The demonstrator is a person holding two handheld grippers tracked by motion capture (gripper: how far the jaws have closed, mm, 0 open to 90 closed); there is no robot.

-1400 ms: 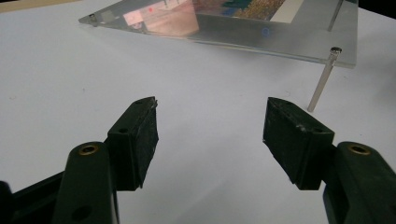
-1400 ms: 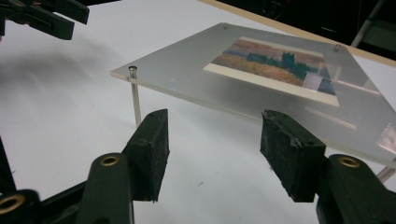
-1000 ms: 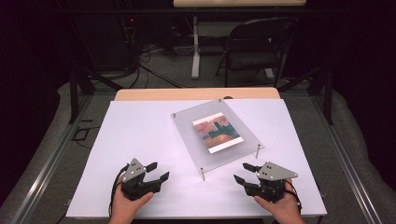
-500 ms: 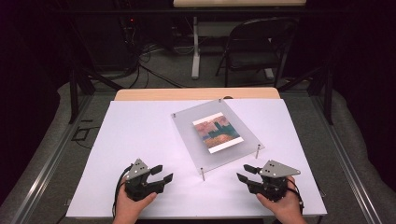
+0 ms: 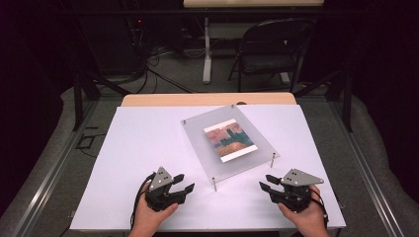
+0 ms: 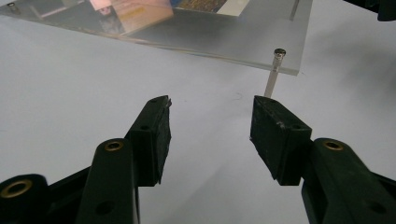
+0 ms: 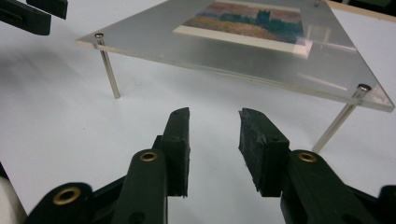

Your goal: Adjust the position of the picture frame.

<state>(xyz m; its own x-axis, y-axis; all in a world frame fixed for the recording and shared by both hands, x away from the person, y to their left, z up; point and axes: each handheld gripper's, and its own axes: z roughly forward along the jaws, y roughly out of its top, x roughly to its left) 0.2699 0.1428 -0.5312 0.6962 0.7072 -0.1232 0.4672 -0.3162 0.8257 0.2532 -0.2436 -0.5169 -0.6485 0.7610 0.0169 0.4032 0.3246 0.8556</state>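
since earlier frame: left tool [image 5: 184, 183] shifted toward the near standoff post [image 5: 214, 183]; both tools' jaws have just been closing, nothing between them. right tool [image 5: 265, 182] half-open, left likewise. clear photo panel [image 5: 228, 140] raised on posts, worktop [image 5: 143, 143] centre-right. risk: a tool knocking a post could skew the panel.

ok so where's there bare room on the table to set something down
The white table lies bare left of the clear picture frame, and between the left hand-held gripper and right hand-held gripper. Tightest is the strip right of the frame.
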